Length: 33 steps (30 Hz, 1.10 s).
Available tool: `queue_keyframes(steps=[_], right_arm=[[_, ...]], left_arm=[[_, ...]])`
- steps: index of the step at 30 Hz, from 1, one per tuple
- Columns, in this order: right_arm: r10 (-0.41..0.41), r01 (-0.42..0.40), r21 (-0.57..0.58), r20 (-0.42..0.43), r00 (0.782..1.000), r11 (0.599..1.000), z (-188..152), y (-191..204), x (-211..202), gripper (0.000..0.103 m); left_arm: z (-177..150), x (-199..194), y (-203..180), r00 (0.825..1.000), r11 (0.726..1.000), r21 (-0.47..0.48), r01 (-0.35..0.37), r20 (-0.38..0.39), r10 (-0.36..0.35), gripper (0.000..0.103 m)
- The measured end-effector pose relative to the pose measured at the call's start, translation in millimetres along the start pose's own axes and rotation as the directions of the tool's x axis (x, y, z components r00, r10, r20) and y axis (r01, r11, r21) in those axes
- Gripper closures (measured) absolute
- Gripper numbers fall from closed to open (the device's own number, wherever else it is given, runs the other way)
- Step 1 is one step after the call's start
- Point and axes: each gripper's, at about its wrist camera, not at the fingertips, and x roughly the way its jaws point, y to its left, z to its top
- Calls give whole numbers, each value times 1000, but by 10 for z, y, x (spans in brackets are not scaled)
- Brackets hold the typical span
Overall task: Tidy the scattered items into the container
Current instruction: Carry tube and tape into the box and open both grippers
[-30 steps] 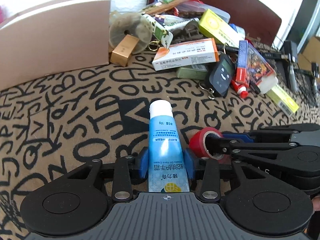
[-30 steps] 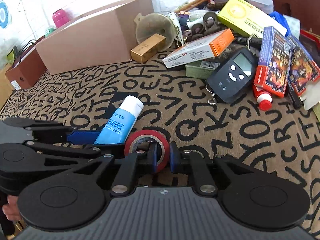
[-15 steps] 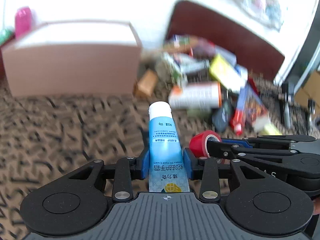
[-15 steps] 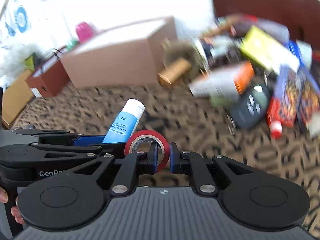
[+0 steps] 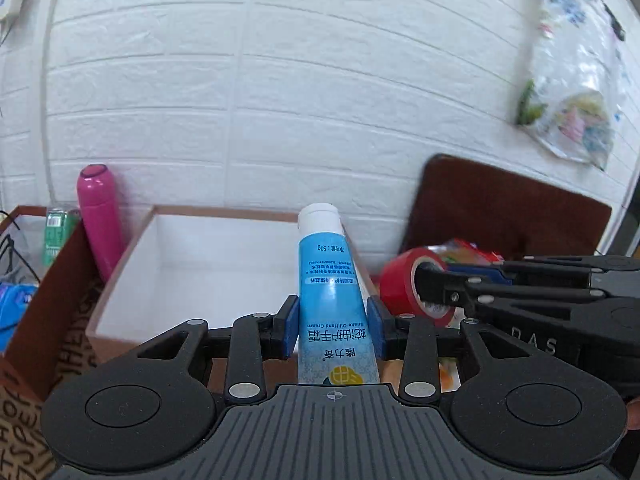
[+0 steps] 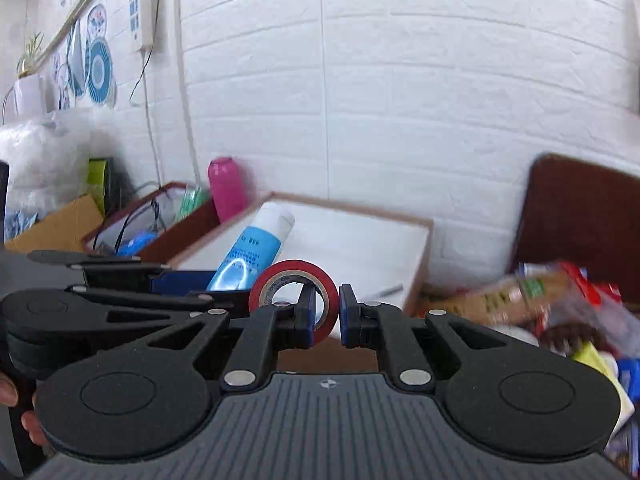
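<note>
Left gripper (image 5: pixel 333 326): matte black, blue pads (image 5: pixel 291 326), 2 round discs, silver screw heads along the linkage arms, ribbed grey base with a crosshair mark. Right gripper (image 6: pixel 324 314): same build; pale lettering on its side.

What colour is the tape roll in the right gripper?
Red tape roll, clearest in the right wrist view.

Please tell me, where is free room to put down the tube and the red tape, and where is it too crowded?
The white floor of the open box looks bare, between its brown rims. Crowded: the brown box left of it, and the packet pile on the right.
</note>
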Motion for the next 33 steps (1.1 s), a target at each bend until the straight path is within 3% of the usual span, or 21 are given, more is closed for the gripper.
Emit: queue_keyframes(steps=[5, 7, 9, 17, 20, 23, 24, 25, 27, 28, 31, 33], right_arm=[[-5, 5, -11, -17, 1000, 1000, 355, 27, 635, 89], [39, -39, 0, -38, 999, 999, 423, 79, 913, 89], [31, -33, -38, -56, 998, 999, 442, 183, 1209, 89], [-59, 59, -3, -123, 991, 998, 296, -13, 2123, 89], [-105, 103, -21, -216, 971, 994, 196, -119, 2460, 89], [-88, 90, -10, -347, 934, 996, 150, -170, 2720, 86], [-76, 80, -6, -369, 926, 997, 151, -174, 2761, 85], [-74, 75, -13, -379, 923, 997, 154, -164, 2783, 85], [-96, 82, -52, -386, 917, 995, 164, -126, 2796, 74], [-126, 107, -69, -382, 916, 992, 162, -121, 2786, 59], [-185, 173, -66, -337, 923, 983, 161, -180, 2680, 21], [-188, 177, -63, -313, 931, 982, 154, -216, 2597, 11]], left_arm=[[248, 494, 369, 998, 1000, -9, -1, -56, 0, 68], [256, 766, 448, 995, 1000, -11, -2, -98, 0, 68], [238, 1031, 570, 991, 999, -36, -2, -134, -3, 67], [208, 1788, 1241, 957, 985, -85, -151, -264, 123, 67], [242, 1949, 1398, 946, 979, -112, -167, -297, 127, 67], [287, 1989, 1434, 956, 983, -117, -141, -275, 104, 68], [294, 1997, 1422, 956, 983, -101, -153, -268, 121, 56], [295, 2001, 1422, 954, 981, -102, -166, -267, 133, 53], [296, 1979, 1461, 940, 964, -136, -228, -287, 182, 31], [289, 1962, 1504, 932, 952, -158, -260, -297, 206, 27], [255, 1856, 1662, 960, 950, -269, -160, -265, 86, 23], [248, 1816, 1704, 964, 927, -357, -115, -267, 17, 10]])
